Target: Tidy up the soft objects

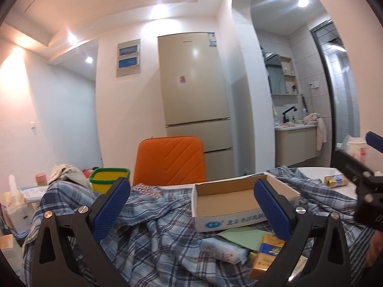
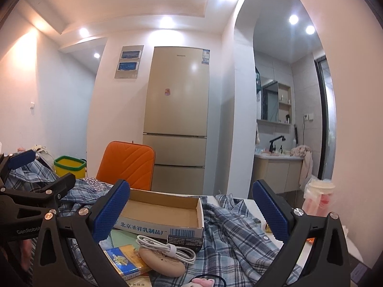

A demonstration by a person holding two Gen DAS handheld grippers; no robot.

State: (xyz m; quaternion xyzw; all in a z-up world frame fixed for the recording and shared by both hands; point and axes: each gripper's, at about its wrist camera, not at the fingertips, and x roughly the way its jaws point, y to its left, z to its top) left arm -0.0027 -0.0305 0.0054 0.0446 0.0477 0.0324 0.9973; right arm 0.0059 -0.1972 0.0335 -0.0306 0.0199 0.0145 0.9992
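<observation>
- Left wrist view: the left gripper (image 1: 191,208) hovers over a rumpled blue plaid shirt (image 1: 153,224), jaws spread wide and holding nothing; the blue pads sit at about 8 and 4 o'clock in the frame.
- Between those pads, an open cardboard box (image 1: 229,201) rests on the cloth, and its inside looks bare.
- At 5 o'clock lie a pale wrapped tissue pack (image 1: 222,251), a green sheet and a yellow-and-blue carton (image 1: 270,246), all on top of the shirt.
- At 3 o'clock the right gripper (image 1: 354,167) juts in from the edge; its opening cannot be read from this side.
- Right wrist view: the right gripper (image 2: 191,208) also stands wide open and empty, aimed over the same cardboard box (image 2: 162,212).
- At 6 o'clock lie a coiled white cable (image 2: 165,248), a round beige pad (image 2: 162,263) beneath it and a small pink plush (image 2: 203,282) at the bottom edge.
- The plaid shirt (image 2: 239,234) spreads from 9 to 4 o'clock, unfolded and creased, partly buried under the clutter.
- An orange chair back (image 2: 126,165) and a yellow bin (image 2: 69,166) stand behind, toward 10 o'clock.
- Judging by this, the sorting has barely begun: nothing soft is gathered, folded or boxed, and the shirt, tissue pack and plush all wait to be handled.
</observation>
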